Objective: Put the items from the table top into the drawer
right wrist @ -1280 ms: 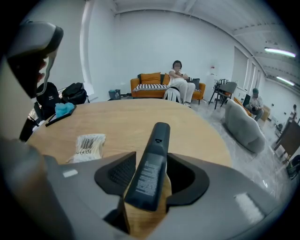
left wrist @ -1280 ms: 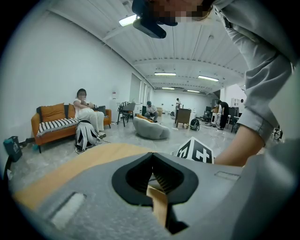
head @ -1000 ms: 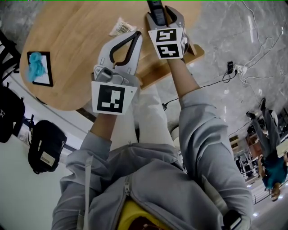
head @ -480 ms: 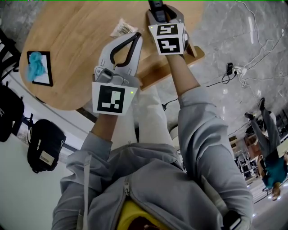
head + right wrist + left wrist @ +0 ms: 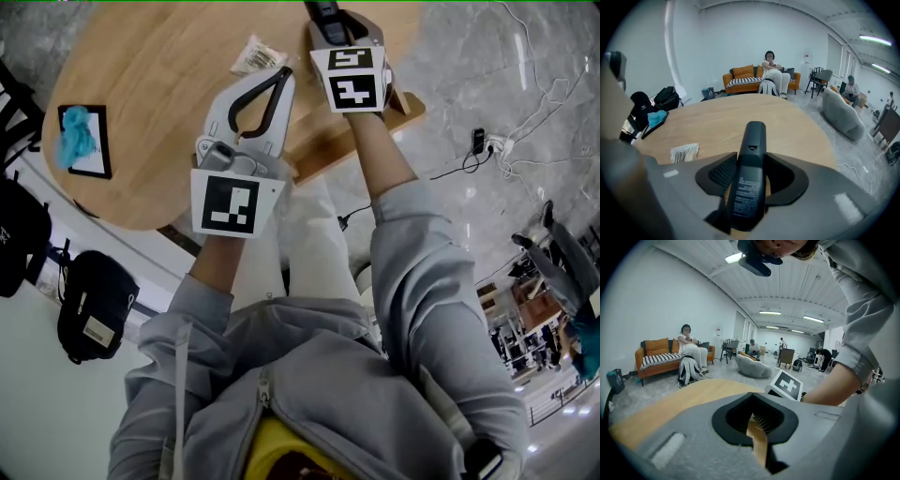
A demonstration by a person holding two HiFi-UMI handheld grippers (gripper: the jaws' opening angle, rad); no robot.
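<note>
1. Holding the left claw [image 5: 281, 80] over the near part of the desk [image 5: 141, 131], jaws drawn together on nothing.
2. Grasping a black remote control [image 5: 750, 183] in the right claw [image 5: 751, 157], jaws having just been closing, pads against both long sides.
3. Lies lengthwise between those jaws, long axis along them, far end past the tips, pointing away across the desk, printed side up.
</note>
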